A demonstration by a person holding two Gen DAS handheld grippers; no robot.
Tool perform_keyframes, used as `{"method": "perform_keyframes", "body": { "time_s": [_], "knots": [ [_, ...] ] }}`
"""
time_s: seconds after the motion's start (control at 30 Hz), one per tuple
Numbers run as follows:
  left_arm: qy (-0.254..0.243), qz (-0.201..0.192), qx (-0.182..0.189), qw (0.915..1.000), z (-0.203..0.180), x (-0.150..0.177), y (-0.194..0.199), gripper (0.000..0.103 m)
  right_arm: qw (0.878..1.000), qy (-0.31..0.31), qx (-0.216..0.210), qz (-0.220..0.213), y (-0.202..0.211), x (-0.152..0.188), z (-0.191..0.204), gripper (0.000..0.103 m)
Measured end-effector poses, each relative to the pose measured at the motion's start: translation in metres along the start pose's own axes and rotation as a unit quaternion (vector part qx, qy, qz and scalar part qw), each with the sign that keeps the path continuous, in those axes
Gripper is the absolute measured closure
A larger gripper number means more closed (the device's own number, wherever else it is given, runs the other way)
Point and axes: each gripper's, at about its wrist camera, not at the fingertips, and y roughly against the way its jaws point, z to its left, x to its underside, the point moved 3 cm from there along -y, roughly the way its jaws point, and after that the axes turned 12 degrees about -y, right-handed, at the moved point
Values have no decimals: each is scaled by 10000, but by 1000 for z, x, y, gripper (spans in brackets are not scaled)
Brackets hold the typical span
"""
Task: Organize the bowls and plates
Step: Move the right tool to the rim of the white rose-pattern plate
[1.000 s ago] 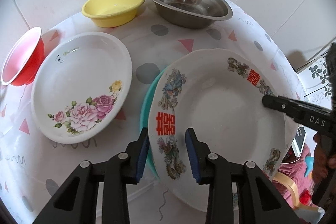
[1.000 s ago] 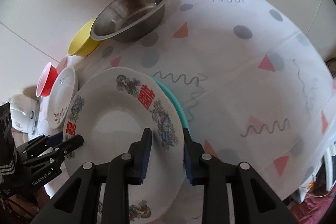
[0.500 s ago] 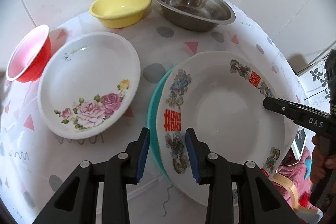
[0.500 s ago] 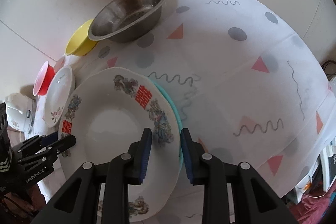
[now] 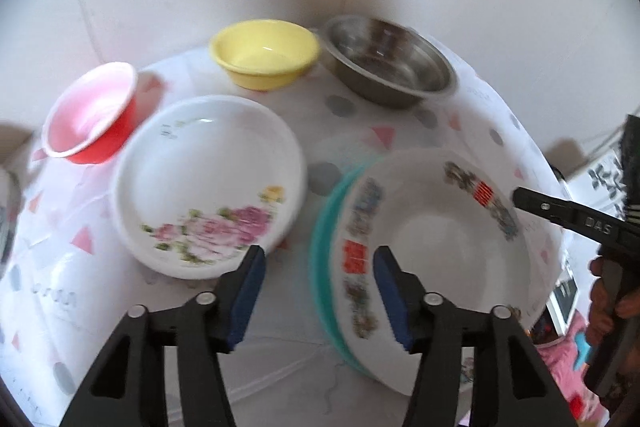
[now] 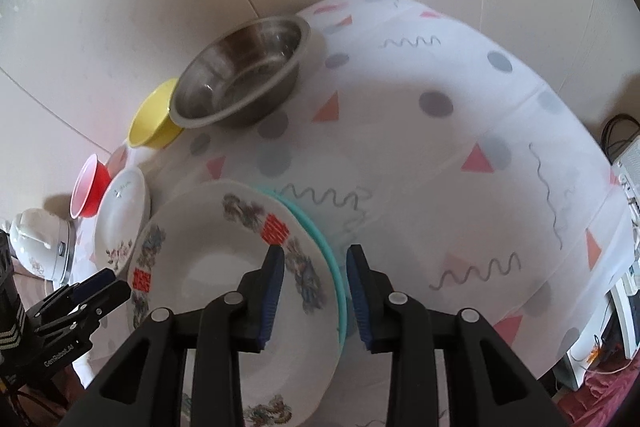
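Note:
A white plate with dragon pattern and red characters (image 5: 440,247) lies stacked on a teal plate (image 5: 324,227); the stack also shows in the right wrist view (image 6: 208,267). My left gripper (image 5: 320,291) is open, its jaws straddling the stack's left rim without clamping it. My right gripper (image 6: 314,291) is open around the stack's right rim, with the teal plate's edge (image 6: 332,267) between its jaws. A white rose plate (image 5: 208,183) lies left of the stack. A red bowl (image 5: 92,115), a yellow bowl (image 5: 264,59) and a steel bowl (image 5: 388,63) stand behind.
The table (image 6: 460,167) has a white cloth with triangles, dots and squiggles; its right half is bare cloth. A wall runs close behind the bowls. A white appliance (image 6: 40,247) sits at the table's left end. The table's front edge lies just below the stack.
Both grippers have opened wider, letting go of the stack's rims. The left camera has pulled back and tilted, so the dishes sit lower and blurred in its view.

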Motion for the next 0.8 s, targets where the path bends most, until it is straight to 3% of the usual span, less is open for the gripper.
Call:
{"method": "perform_keyframes", "body": {
  "time_s": [0.23, 0.53, 0.8],
  "knots": [
    [664, 9, -456, 9968, 50, 9, 10, 37, 9975, 622, -165, -291, 10, -6, 44, 70],
    [1618, 116, -845, 9831, 111, 31, 19, 33, 9911, 1237, -464, -167, -9, -5, 106, 70],
    [1783, 203, -1086, 9778, 126, 38, 23, 27, 9810, 1743, -846, 129, -28, 4, 152, 67]
  ]
}}
